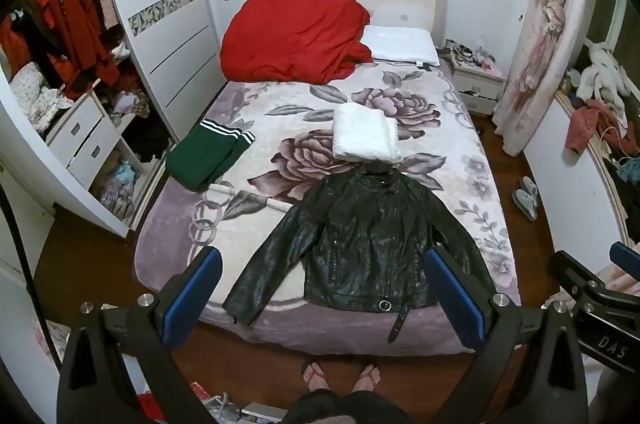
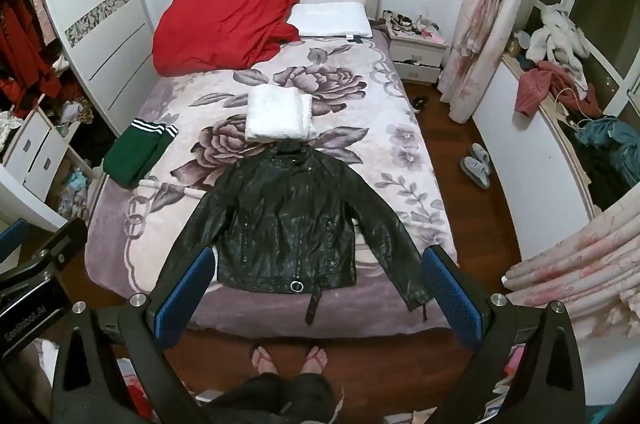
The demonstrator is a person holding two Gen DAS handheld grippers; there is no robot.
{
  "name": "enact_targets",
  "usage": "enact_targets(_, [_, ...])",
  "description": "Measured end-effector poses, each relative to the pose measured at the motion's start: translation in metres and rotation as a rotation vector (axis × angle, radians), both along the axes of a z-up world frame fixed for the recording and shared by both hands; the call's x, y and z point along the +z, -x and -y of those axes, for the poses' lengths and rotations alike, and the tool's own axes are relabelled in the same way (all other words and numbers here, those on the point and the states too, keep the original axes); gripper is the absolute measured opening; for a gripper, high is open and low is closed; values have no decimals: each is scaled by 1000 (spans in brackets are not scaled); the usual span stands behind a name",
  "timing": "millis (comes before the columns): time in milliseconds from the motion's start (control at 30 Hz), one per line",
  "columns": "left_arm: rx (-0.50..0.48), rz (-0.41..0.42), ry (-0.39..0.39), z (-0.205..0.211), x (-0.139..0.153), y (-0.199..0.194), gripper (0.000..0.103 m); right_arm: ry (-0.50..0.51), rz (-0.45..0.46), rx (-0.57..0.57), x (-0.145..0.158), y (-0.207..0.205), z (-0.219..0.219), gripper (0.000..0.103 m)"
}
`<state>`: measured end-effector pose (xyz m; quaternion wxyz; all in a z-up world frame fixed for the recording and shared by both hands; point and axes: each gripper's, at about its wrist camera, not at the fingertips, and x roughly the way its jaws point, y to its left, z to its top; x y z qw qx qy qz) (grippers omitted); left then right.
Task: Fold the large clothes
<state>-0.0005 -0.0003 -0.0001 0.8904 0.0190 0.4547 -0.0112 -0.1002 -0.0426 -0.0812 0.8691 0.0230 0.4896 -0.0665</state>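
The black leather jacket [image 1: 360,240] lies spread flat, sleeves out, at the foot of the bed [image 1: 472,208], not yet folded, while the left gripper [image 1: 324,298] and right gripper [image 2: 320,294] hover above with jaws wide and empty, so the next move likely calls for lowering onto a sleeve.

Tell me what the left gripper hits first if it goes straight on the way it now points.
Probably the black jacket spread on the bed; the open left gripper has nothing nearer, though depth is unclear.
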Motion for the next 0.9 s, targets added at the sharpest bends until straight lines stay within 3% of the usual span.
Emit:
enact_targets(267, [-1, 3, 5, 0, 0, 0, 103, -2, 4, -2, 20, 4, -12, 103])
enact_targets(900, [-9, 4, 10, -5, 3, -11, 103, 5, 33, -13, 13, -1, -14, 103])
